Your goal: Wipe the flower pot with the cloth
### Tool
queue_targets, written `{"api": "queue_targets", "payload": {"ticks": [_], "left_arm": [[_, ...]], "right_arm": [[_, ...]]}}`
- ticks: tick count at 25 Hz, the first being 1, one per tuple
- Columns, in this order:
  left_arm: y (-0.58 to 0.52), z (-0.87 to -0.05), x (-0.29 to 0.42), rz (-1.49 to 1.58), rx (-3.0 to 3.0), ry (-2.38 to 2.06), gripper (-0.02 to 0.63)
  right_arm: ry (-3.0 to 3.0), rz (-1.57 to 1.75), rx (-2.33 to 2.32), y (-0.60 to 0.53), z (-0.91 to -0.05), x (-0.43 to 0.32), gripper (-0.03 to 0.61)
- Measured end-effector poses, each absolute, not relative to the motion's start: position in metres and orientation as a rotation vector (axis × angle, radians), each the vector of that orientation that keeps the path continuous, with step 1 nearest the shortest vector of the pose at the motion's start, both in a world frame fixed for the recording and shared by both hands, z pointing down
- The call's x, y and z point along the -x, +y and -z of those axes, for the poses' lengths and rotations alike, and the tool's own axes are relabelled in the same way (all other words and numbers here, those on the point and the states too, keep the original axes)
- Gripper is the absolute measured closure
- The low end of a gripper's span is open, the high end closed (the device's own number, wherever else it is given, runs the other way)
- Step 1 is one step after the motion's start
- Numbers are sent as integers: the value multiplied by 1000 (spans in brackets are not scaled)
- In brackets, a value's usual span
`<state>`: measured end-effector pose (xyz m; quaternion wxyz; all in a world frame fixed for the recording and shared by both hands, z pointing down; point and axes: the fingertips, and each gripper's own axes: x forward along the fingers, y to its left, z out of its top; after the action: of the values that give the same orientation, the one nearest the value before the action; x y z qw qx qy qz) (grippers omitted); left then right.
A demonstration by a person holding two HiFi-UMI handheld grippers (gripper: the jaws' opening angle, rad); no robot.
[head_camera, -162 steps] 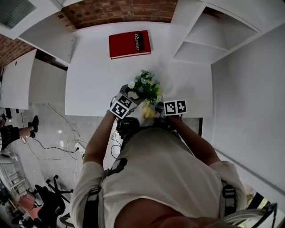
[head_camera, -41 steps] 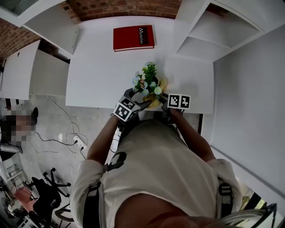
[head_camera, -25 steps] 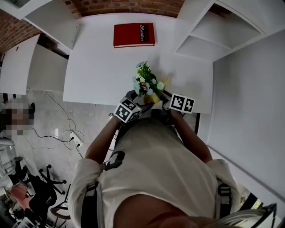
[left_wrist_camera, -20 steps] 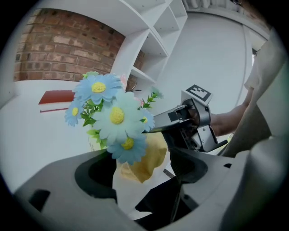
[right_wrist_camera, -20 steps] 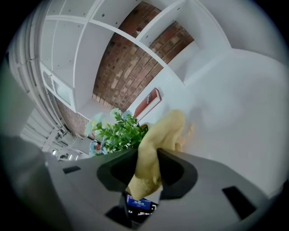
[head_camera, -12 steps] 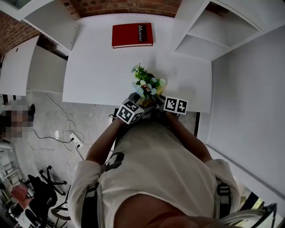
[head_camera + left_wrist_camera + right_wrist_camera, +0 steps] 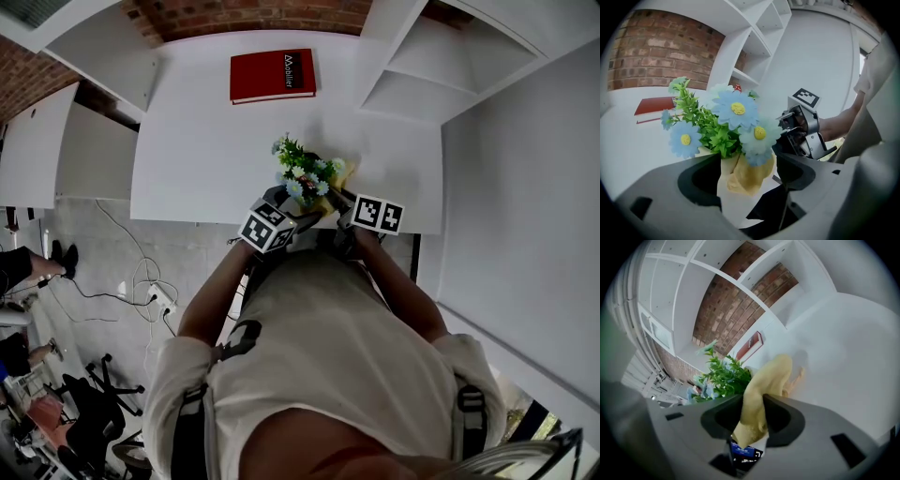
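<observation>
White shelves and a brick wall stand behind a wide white table. At the far side of the table lies a red book, flat, well apart from all the rest. Near the front edge of the table, just before the person, is the flower pot. It is white, and from above it is almost hidden under its green leaves and the pale blue flowers.

From the left comes the left gripper. The pot stands between its two jaws, and they close on the pot's sides. From the right comes the right gripper. Its jaws pinch a yellow cloth, which stands up out of them in one folded bunch. The cloth lies against the right side of the pot, below the flowers, and touches it there. The two grippers are close to each other, with only the pot and the cloth between them.
</observation>
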<state>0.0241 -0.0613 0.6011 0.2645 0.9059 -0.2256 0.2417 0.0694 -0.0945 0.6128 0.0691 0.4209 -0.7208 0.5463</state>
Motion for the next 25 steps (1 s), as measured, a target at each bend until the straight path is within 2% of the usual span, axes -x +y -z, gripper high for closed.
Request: {"api": "queue_targets", "payload": {"ticks": [6,11,19,25], "left_arm": [[-57,-599,-41,-535,-2386,-616,256],[-44,-609,-49,-656,-2448,-533,256],[-94,-596,17,-742,-2516,-651,256],[-122,-599,6,-863,-2604,-548,255]], "right_arm": [[-2143,-1657,-1246,-84,-624,-64,439],[-2070,-1645,-1212,-75,-650,-62,440],[-2122,-1598,-1227,-96,-634,-75,440],[-2188,-1543,-1214,-115,-619,-79,440]]}}
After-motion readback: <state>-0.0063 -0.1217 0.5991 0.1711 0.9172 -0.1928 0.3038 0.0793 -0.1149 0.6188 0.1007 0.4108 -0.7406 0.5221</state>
